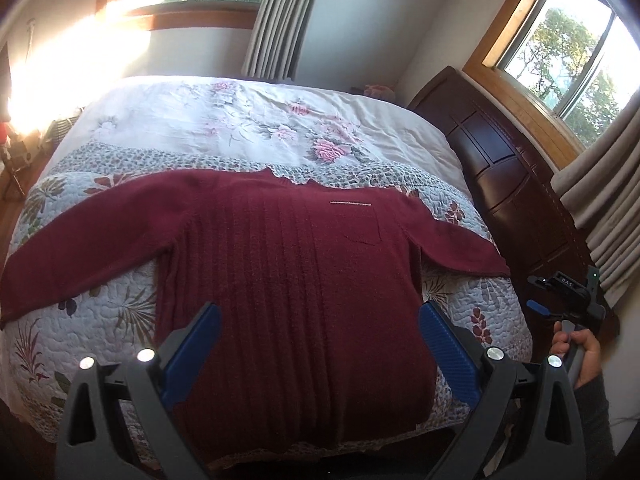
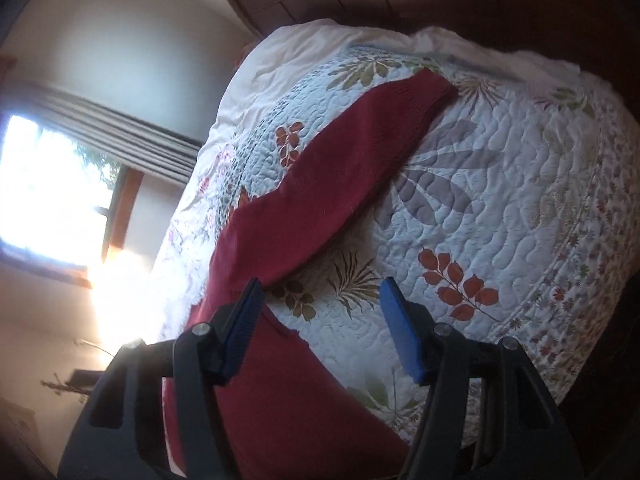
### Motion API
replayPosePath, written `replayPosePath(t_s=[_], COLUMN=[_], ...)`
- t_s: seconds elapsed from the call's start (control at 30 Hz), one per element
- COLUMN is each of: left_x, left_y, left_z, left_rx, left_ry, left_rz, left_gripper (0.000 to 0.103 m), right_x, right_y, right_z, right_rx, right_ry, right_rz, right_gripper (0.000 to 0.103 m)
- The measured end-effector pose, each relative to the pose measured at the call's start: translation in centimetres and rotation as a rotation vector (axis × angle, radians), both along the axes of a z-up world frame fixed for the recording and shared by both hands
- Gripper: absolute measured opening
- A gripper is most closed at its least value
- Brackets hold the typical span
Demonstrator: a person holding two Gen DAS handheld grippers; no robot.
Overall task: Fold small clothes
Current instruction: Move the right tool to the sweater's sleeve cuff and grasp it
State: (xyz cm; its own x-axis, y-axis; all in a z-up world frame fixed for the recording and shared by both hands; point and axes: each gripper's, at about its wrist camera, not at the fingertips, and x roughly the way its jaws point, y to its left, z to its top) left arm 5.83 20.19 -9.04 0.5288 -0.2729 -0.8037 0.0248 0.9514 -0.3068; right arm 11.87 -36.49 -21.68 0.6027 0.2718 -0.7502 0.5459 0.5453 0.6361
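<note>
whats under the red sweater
The red sweater lies spread flat on the floral quilt, which covers the bed. Whatever sits beneath its body is hidden.

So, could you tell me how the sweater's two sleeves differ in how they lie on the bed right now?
In the left wrist view, the sweater's left-hand sleeve looks longer, its cuff lying near the quilt's left edge. The right-hand sleeve looks shorter, its cuff near the right edge, toward the right gripper. Fisheye distortion may exaggerate this. Both lie flat, unfolded, angled down from the shoulders; neither is gripped.
</note>
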Motion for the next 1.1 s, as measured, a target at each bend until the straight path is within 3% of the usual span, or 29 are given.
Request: replayPosePath(t_s=[0.23, 0.4, 0.63, 0.93, 1.1], left_x=[1.7, 2.0, 0.6, -0.3, -1.1], left_y=[-0.8, -0.8, 0.1, 0.3, 0.3], left_z=[-1.0, -1.4, -1.2, -2.0, -3.0], left_rx=[-0.022, -0.074, -0.235, -0.392, -0.474], left_ry=[0.088, 0.126, 0.074, 0.050, 0.058], left_rz=[0.145, 0.232, 0.385, 0.495, 0.506], left_gripper=[0.099, 0.099, 0.099, 0.099, 0.099], right_x=[3.8, 6.0, 8.3, 10.0, 10.2], right_y=[-11.9, -17.0, -19.4, -20.6, -20.8], right_z=[-8.1, -11.9, -14.7, -15.5, -15.3], right_rx=[0.242, 0.303, 0.326, 0.333, 0.330], right_ry=[-0.047, -0.067, -0.049, -0.048, -0.044], right_rz=[-0.189, -0.263, -0.269, -0.253, -0.221], right_gripper=[0.061, 0.048, 0.048, 0.045, 0.017])
